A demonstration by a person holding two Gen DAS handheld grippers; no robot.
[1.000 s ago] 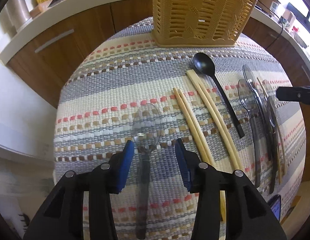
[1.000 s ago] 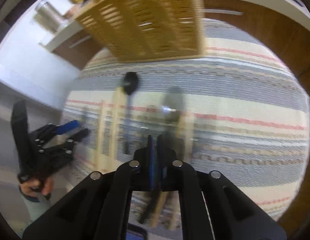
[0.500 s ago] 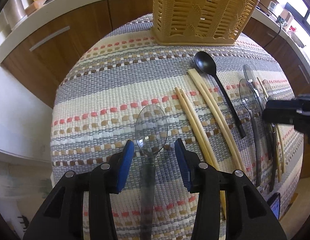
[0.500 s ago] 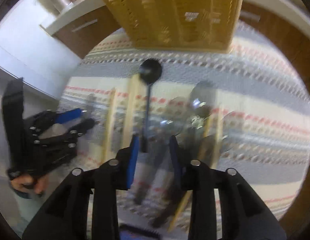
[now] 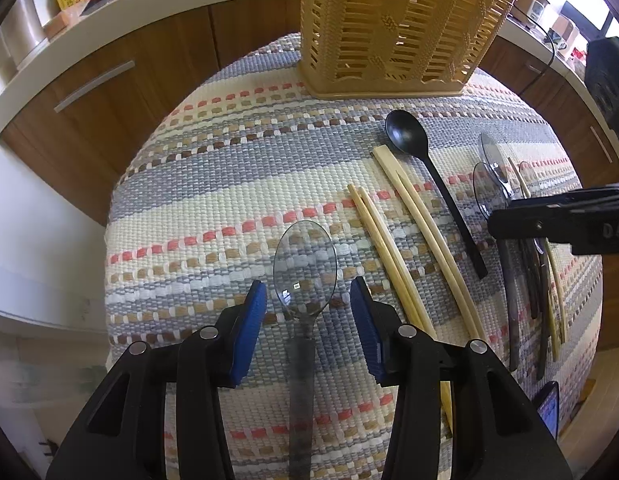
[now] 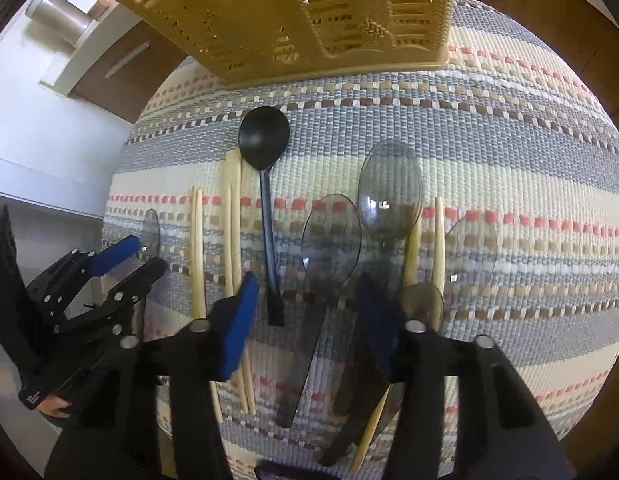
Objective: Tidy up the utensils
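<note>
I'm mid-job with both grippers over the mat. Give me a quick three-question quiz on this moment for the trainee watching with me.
1. True or false: the left gripper is clamped on the clear spoon.
2. Which utensil lies closest to the yellow slotted basket? A) black spoon B) shorter pair of chopsticks C) the clear spoon by the left gripper
3. Fill in: the right gripper is poised over a ____ spoon handle.

Key
1. False: its jaws stand open on either side of the spoon, without touching it.
2. A
3. Clear (smoky); its jaws have just been opening, and they straddle the handle without pressing on it.
</note>
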